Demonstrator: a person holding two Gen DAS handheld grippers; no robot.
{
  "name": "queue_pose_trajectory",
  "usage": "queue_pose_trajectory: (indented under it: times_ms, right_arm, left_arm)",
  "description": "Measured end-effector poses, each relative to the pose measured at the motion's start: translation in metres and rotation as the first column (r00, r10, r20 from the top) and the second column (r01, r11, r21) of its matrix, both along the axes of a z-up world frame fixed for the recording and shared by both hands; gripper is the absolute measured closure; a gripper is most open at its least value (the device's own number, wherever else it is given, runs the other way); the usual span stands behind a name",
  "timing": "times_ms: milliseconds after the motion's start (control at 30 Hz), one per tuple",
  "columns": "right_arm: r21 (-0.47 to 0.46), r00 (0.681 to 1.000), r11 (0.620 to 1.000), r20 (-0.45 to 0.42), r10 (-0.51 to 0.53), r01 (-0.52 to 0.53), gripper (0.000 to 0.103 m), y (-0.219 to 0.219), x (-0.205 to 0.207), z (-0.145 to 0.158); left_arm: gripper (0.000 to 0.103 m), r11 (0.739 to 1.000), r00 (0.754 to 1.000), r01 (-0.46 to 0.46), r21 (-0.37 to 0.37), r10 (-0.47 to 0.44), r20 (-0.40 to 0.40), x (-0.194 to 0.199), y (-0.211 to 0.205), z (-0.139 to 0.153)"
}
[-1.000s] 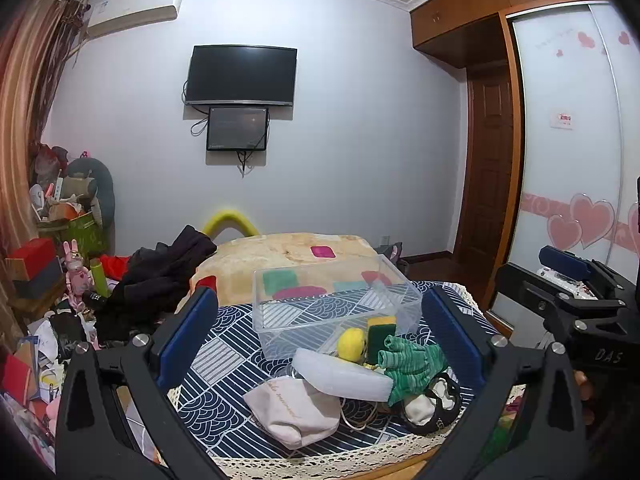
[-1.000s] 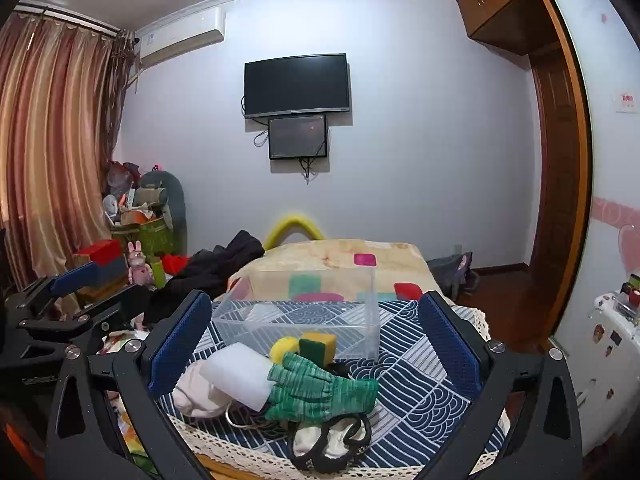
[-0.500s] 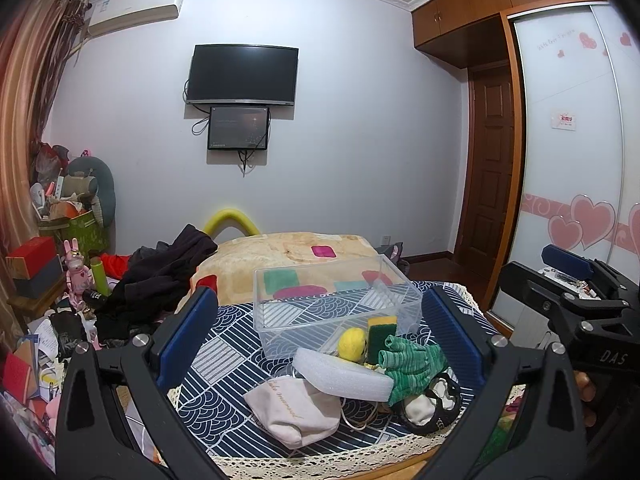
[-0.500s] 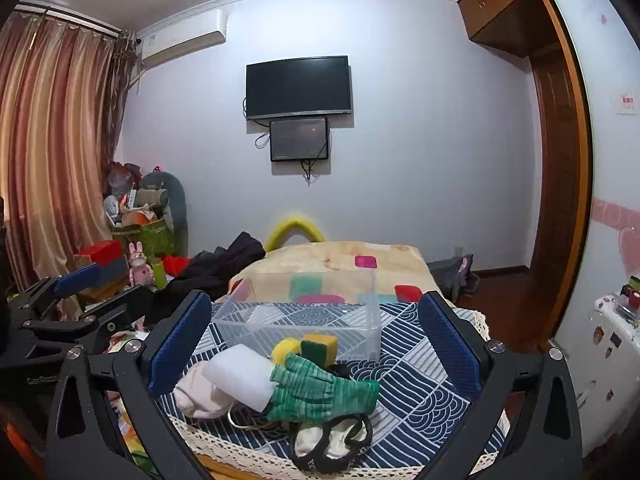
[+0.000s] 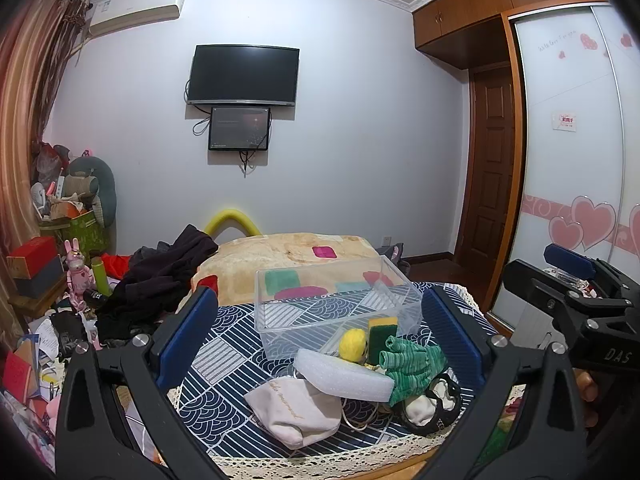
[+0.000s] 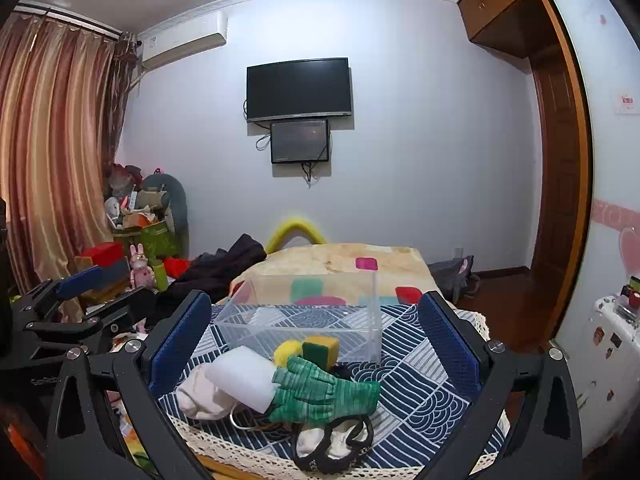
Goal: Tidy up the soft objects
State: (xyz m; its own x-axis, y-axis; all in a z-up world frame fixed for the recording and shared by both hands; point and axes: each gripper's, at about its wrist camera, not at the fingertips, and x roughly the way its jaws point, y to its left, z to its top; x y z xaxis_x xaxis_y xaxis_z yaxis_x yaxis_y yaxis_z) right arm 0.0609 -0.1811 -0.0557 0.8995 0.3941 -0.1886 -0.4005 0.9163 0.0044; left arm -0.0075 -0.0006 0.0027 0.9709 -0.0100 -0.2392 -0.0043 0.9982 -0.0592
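- Both claws, left and right, wide, empty.
- Glove overlapping foam block near tabletop front edge: risks dragging neighbours off.
- Clear box light: slides if nudged.

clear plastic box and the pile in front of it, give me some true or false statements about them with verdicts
1. The clear plastic box is empty. True.
2. The green knit glove lies inside the box. False: it lies on the patterned cloth, in front of the box.
3. The left claw is shut on the white foam pad. False: it is open and holds nothing.
4. The yellow ball sits beside the yellow and green sponge. True.
5. The right claw is open. True.
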Motion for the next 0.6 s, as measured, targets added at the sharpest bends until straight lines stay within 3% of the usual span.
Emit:
queue_pose_trajectory:
  times_ms: [600]
  right_arm:
    - [0.001, 1.0, 1.0, 0.007, 0.002, -0.002, 0.0, 0.0007, -0.0017, 0.0]
  left_arm:
    - [0.0, 1.0, 1.0, -0.001, -0.002, 0.001, 0.002, 0.0004, -0.0001, 0.0016]
